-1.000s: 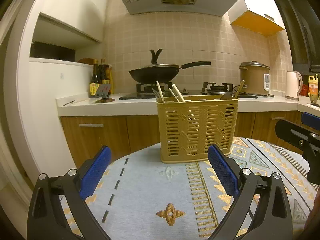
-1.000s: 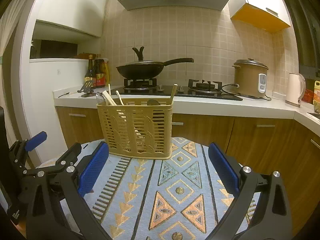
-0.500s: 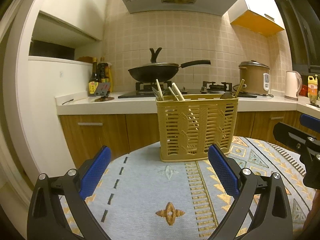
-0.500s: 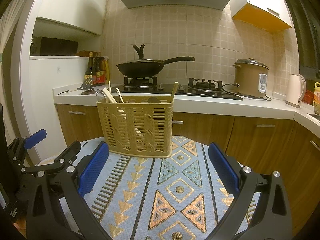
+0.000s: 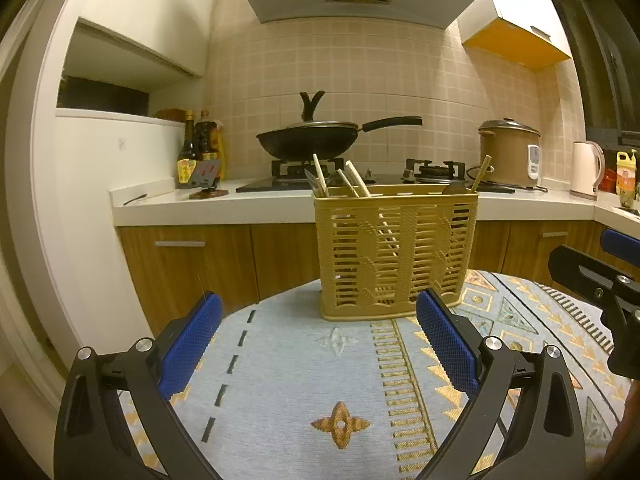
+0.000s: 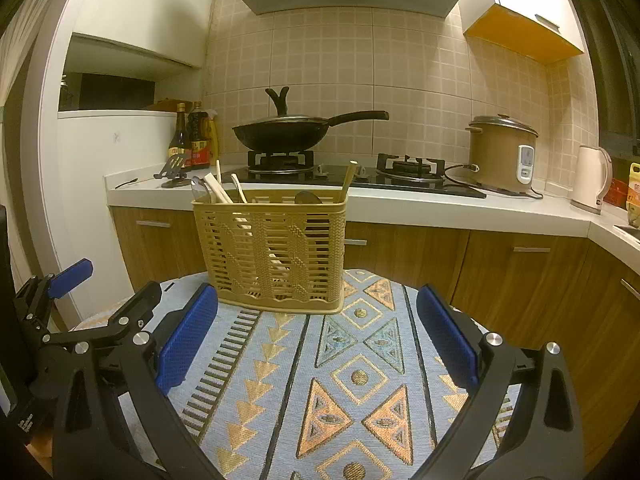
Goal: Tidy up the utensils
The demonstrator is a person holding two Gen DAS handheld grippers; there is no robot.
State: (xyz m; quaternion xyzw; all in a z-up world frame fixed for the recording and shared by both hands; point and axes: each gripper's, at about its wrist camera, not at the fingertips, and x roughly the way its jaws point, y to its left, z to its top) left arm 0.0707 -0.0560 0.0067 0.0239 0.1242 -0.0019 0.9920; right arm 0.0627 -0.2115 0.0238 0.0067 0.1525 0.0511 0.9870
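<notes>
Left wrist view: your utensil basket (image 5: 394, 256) stands upright at the far edge of the round table (image 5: 280, 364), on the patterned cloth, centred just ahead of your left gripper (image 5: 320, 344). Chopsticks (image 5: 320, 176) and pale handles lean out of its left end; a single stick (image 5: 480, 172) and a dark spoon-like head poke up at its right end. How the inside is divided cannot be told through the slats. No loose utensil shows on the cloth in either view, so, as a judgement, the sorting looks mostly or wholly done; whether items still need regrouping inside the basket is unclear. Left jaws stand wide apart, blue pads (image 5: 188, 344) empty, held low over the cloth and short of the basket, not touching it. Your right gripper (image 5: 600, 276) shows at the right edge of this view, near the table's right side. Right wrist view: the same basket (image 6: 272, 248) sits ahead and left of centre, with the right gripper (image 6: 316, 340) level over the cloth, jaws likewise spread wide and holding nothing, well short of the basket. Your left gripper (image 6: 60, 312) appears at the left margin, just beside the right one, both aimed forward toward the kitchen counter (image 6: 440, 208) behind. Neither tool is committed to a grasp; the pose reads as a hover, either a pause before the next pick or the end of work.
</notes>
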